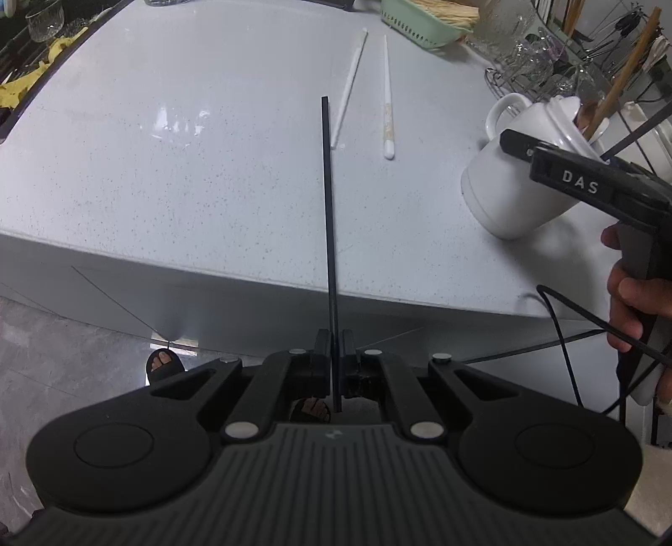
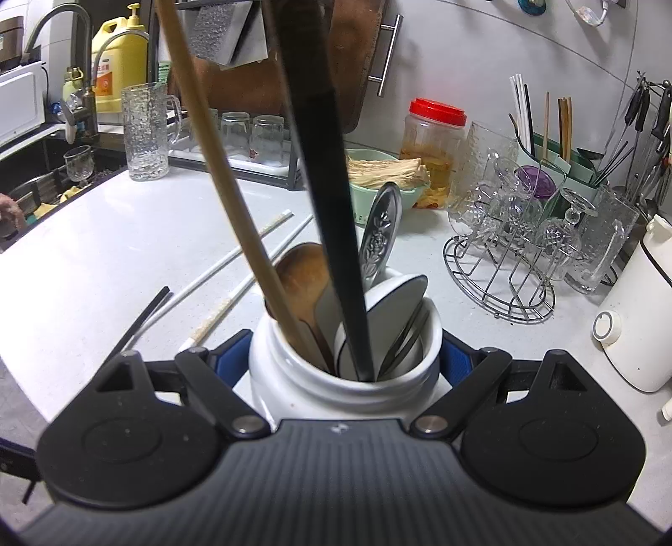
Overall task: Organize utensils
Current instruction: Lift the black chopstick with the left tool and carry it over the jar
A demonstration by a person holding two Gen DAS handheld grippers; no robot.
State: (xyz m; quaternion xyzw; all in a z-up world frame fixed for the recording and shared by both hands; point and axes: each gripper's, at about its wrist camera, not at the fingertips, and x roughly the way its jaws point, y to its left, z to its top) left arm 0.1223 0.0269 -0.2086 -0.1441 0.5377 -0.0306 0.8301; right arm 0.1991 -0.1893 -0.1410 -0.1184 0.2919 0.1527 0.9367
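My left gripper (image 1: pixel 334 348) is shut on a thin black chopstick (image 1: pixel 329 210), which sticks out ahead over the pale counter (image 1: pixel 168 168). Two white chopsticks (image 1: pixel 348 84) (image 1: pixel 388 96) lie on the counter beyond its tip. My right gripper (image 2: pixel 344 357) is shut on a white ceramic jar (image 2: pixel 294 386), tilted at the right in the left wrist view (image 1: pixel 512 189). The jar holds a wooden spoon (image 2: pixel 302 273), a metal spoon (image 2: pixel 380 227), a long black handle (image 2: pixel 327 189), a wooden stick (image 2: pixel 218 168) and a white spoon. The black chopstick's tip (image 2: pixel 147 311) shows left of the jar.
A wire rack of glasses (image 2: pixel 504 269), a white kettle (image 2: pixel 634 319), a red-lidded jar (image 2: pixel 434 143) and a green basket (image 1: pixel 416 21) crowd the back right. A glass pitcher (image 2: pixel 147 130) and the sink (image 2: pixel 33 189) are at the left. The counter's front edge (image 1: pixel 252 269) lies below me.
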